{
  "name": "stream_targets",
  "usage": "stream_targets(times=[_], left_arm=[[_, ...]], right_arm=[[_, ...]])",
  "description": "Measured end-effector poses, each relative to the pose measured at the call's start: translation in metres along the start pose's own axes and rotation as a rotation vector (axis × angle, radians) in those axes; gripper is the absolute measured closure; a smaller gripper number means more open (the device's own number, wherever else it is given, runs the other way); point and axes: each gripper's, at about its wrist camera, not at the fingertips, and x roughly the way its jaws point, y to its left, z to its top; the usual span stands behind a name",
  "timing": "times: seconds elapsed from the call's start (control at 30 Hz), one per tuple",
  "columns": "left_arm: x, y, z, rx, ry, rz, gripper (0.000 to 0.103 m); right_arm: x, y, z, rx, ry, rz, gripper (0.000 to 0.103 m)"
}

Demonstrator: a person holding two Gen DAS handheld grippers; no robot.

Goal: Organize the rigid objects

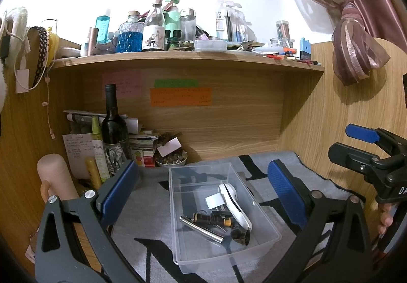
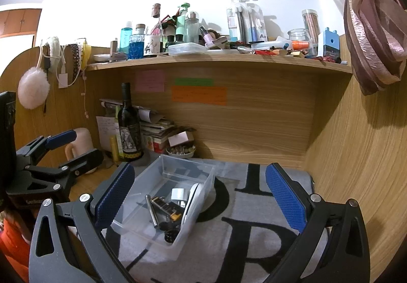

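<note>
A clear plastic bin (image 1: 178,232) sits on a grey mat with black letters (image 1: 142,209). In it lie a white handheld device (image 1: 235,202), a white charger plug (image 1: 213,201), a silver metal rod (image 1: 201,228), a black and yellow tool (image 1: 213,219) and a dark round piece (image 1: 240,235). My left gripper (image 1: 203,183) is open and empty, above the bin's near side. My right gripper (image 2: 201,188) is open and empty, just right of the bin (image 2: 132,222); the white device (image 2: 193,200) leans on its right wall. Each gripper shows in the other's view: the right one (image 1: 356,145), the left one (image 2: 68,148).
A dark wine bottle (image 1: 113,125), small bottles, a pink mug (image 1: 54,178), stacked papers and a bowl of small bits (image 1: 171,160) crowd the back left. A cluttered wooden shelf (image 1: 178,60) hangs overhead. Wooden walls close the back and right (image 2: 356,155). A curtain (image 1: 356,36) hangs at the right.
</note>
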Motion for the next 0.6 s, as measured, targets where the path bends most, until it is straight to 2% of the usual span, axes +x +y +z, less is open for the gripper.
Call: stream_targets(times=[0.6], left_arm=[[0.0035, 0.0039, -0.0013, -0.028, 0.008, -0.003, 0.0]], right_arm=[[0.0045, 0.0019, -0.0001, -0.003, 0.006, 0.004, 0.0]])
